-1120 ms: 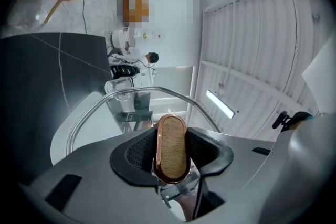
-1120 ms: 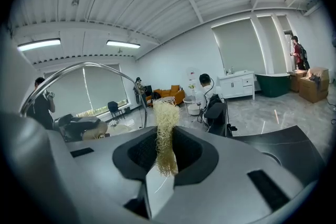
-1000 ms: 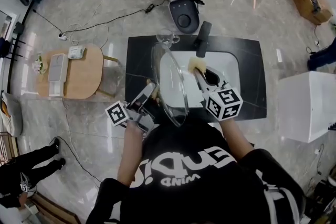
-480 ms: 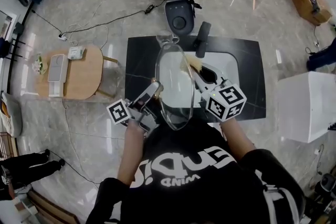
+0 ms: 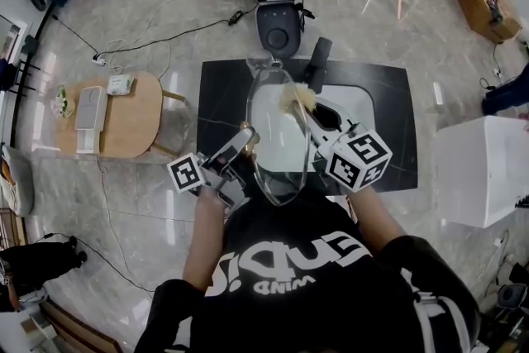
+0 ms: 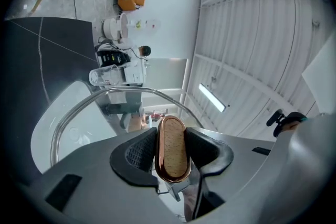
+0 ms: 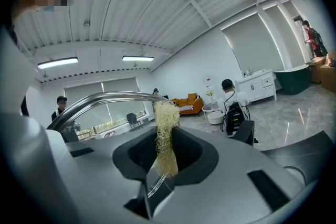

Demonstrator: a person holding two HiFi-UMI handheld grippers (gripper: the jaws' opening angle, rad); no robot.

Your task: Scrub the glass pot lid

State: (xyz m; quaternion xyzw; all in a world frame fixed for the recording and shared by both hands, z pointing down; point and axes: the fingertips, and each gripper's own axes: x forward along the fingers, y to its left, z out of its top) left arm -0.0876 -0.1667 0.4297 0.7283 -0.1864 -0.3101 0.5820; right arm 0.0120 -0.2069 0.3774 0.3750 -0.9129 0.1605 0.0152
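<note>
The right gripper (image 5: pixel 311 115), clamped on the loofah scrubber (image 5: pixel 297 97), has slid up the glass lid (image 5: pixel 279 157). The left gripper (image 5: pixel 245 140) pinches its wooden knob (image 6: pixel 172 147), so the scrubbing looks mid-stroke.

Left gripper (image 5: pixel 245 137) holds glass lid (image 5: pixel 278 171) upright over white sink (image 5: pixel 354 98).

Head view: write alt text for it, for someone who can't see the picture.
From above, a person at a white sink in a black counter holds a glass pot lid on edge over it. The left claw grips the lid's knob; the right claw holds a pale fibrous scrubber at the lid's upper rim.
</note>
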